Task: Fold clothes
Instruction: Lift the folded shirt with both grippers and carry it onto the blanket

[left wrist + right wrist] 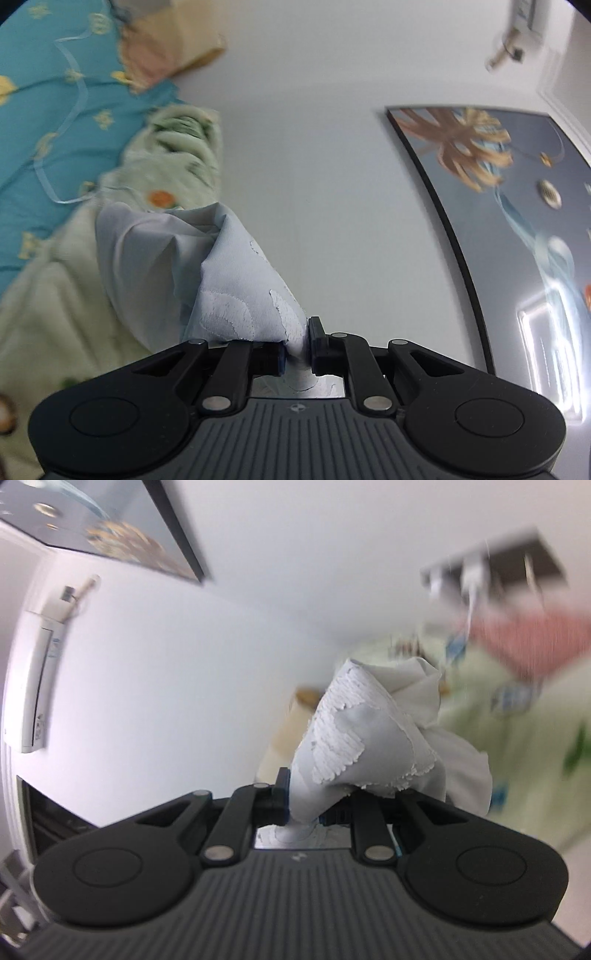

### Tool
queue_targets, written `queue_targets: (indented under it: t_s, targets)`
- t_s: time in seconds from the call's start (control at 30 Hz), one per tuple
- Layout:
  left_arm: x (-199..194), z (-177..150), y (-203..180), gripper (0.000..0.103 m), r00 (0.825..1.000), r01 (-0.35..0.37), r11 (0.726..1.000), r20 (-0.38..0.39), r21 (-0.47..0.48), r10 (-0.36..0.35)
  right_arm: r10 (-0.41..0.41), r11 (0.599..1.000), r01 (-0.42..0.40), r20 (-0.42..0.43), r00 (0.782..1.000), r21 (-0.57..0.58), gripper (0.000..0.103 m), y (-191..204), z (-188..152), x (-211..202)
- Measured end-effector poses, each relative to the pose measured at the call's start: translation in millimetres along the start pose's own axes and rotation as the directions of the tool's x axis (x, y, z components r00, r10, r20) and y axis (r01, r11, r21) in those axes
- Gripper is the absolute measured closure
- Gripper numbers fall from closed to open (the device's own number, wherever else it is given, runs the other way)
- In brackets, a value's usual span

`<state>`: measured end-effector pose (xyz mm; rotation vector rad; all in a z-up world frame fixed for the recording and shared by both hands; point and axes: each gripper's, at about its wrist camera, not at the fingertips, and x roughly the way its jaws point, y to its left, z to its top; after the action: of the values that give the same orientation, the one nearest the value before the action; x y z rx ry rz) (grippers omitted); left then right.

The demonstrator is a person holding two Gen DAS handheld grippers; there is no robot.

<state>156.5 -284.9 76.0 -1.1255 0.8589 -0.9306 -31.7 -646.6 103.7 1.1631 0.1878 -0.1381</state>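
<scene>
The garment (236,295), pale grey-white with a raised stitched pattern, is up in the air, one bunched part pinched in the left gripper (297,349) and another in the right gripper (303,805), with the rest hanging down toward the bed (55,314) below. Both sets of fingers are closed on cloth, but each bite looks small: only a thin twist passes between the pads, and most of the fabric balloons out ahead of them. A quick pull apart could drag that twist out of either grip and drop a corner. Because each hold is a wad, not a clean edge, the cloth may not hang flat, so a fold would set in crooked. The blurred bedding suggests fast motion, and the loose tail could snag on the quilt (173,155) near the wall (332,147).
</scene>
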Motion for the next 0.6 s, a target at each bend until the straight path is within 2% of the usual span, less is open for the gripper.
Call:
queue_targets:
  t_s: [0.07,0.13,0.27,0.33,0.43,0.5,0.6]
  targets:
    - [14.9,-46.4,3.3,0.089,0.999,-0.008,0.999,-0.033,0.041,0.009,-0.039,0.998,0.040,0.027,0.999,-0.042,0.086,-10.9,13.0,-8.4]
    - [39.0,-63.4,21.6,0.089,0.996,-0.038,0.999,-0.080,0.028,0.040,-0.128,0.992,0.128,0.008,0.992,-0.024,0.086,-39.8,14.4,-13.4]
    - [45.7,-103.0,74.8,0.089,0.967,-0.172,0.985,-0.189,0.005,0.170,-0.310,0.950,0.311,-0.109,0.944,-0.009,0.086,-100.7,-2.7,-19.0]
    - [38.4,-114.1,97.2,0.089,0.950,-0.219,0.976,-0.228,0.005,0.214,-0.335,0.941,0.339,-0.145,0.931,0.002,0.086,-123.2,-13.9,-22.6]
    - [28.9,-122.7,112.6,0.087,0.925,-0.262,0.963,-0.269,0.059,0.268,-0.334,0.940,0.341,-0.159,0.929,0.014,0.086,-141.2,-24.0,-23.1]
    - [25.0,-124.6,111.6,0.082,0.912,-0.283,0.952,-0.275,0.117,0.305,-0.334,0.940,0.341,-0.160,0.929,0.012,0.085,-141.8,-27.3,-24.6]
    - [25.1,-115.0,97.1,0.070,0.901,-0.290,0.933,-0.268,0.215,0.342,-0.379,0.925,0.378,-0.163,0.911,-0.041,0.080,-127.1,-25.3,-25.5]
